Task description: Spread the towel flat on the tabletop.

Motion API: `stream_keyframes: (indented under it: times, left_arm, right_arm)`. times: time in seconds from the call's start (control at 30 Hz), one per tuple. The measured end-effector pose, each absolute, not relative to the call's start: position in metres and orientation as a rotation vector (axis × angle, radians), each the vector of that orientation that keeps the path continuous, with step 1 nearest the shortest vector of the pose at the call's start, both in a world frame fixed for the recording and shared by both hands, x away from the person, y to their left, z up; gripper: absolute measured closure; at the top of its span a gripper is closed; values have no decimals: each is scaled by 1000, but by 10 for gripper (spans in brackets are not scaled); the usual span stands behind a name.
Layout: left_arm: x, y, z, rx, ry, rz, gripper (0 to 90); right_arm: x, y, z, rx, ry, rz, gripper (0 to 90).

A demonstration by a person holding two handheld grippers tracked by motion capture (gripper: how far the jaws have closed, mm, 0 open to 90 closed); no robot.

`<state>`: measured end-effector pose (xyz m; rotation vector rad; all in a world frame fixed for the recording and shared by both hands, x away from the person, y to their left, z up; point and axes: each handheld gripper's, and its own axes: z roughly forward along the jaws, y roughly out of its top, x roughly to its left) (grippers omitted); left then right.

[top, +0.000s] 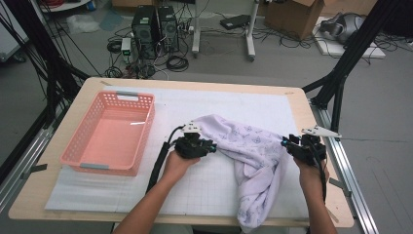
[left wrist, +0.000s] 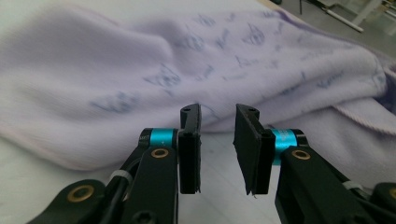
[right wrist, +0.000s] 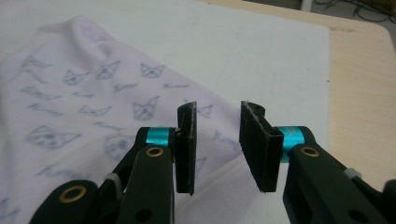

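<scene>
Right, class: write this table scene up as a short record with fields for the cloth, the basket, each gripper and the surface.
cloth: lilac towel with a cat print, rumpled, one end hanging over the near table edge
basket: pink basket, nothing in it, left of the towel and apart from it
left gripper: jaws open, at the towel's left edge, nothing between them
right gripper: jaws open, at the towel's right edge, nothing between them
surface: white mat on a wooden table
</scene>
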<state>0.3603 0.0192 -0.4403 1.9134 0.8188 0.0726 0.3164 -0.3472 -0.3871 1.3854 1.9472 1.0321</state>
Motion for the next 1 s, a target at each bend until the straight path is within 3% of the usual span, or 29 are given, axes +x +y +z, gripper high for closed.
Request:
stream_keyframes:
  times: [0.1,0.23,0.33,0.4,0.47,0.5,0.57,0.6,0.87,1.0]
  left_arm:
    - [354,3,-450,1947,795,9,681]
    - [346,-26,-453,1951,768,-48,572]
    - [344,-48,-452,1952,777,-54,452]
    - [342,-60,-452,1958,781,-25,426]
    - [342,-69,-453,1974,790,17,475]
    - [342,-71,-453,1962,799,24,546]
    - [342,-73,-453,1970,802,41,808]
    - [343,-72,-452,1963,803,47,856]
    - [359,-21,-436,1898,858,131,875]
    - [371,24,-425,1818,958,270,878]
  right_arm:
    - [307,-341,-388,1351,1965,1051,651]
    - [296,-337,-390,1316,1981,1039,650]
    - [290,-339,-393,1315,1973,1054,647]
    - [287,-341,-397,1321,1974,1065,645]
    - [284,-342,-401,1331,1971,1076,645]
    - [283,-343,-403,1337,1976,1080,645]
    - [282,-343,-407,1338,1988,1078,649]
    - [282,-343,-408,1338,1989,1081,649]
    - [283,-342,-409,1341,1997,1101,650]
    - [287,-333,-410,1318,2035,1106,650]
